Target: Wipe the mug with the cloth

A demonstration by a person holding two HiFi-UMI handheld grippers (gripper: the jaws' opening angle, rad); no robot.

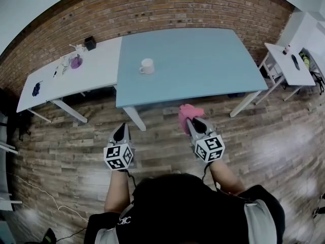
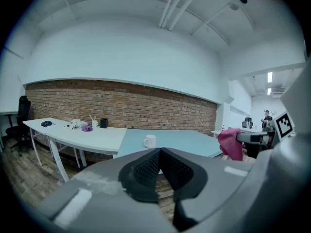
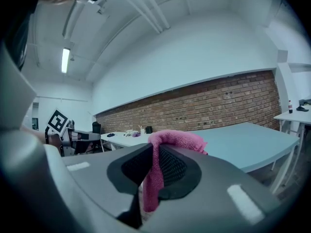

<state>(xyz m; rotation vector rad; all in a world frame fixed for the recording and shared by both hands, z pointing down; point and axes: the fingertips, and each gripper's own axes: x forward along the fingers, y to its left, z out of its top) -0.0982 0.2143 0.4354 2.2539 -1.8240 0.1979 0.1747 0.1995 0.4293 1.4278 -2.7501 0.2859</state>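
A white mug (image 1: 147, 66) stands on the pale blue table (image 1: 203, 70), left of its middle; it also shows small in the left gripper view as the mug (image 2: 150, 141). My right gripper (image 1: 188, 121) is shut on a pink cloth (image 1: 188, 114), held over the floor just short of the table's front edge. The cloth (image 3: 165, 154) bunches up between the jaws in the right gripper view. My left gripper (image 1: 121, 131) is shut and holds nothing, also over the floor. In the left gripper view its jaws (image 2: 159, 152) meet, and the pink cloth (image 2: 230, 143) appears at right.
A white table (image 1: 71, 75) to the left carries a black box (image 1: 90, 43), a purple thing (image 1: 76, 62) and a dark thing (image 1: 36, 89). A small white side table (image 1: 284, 65) stands at the right. A brick wall (image 1: 167, 9) runs behind. Wooden floor lies under both grippers.
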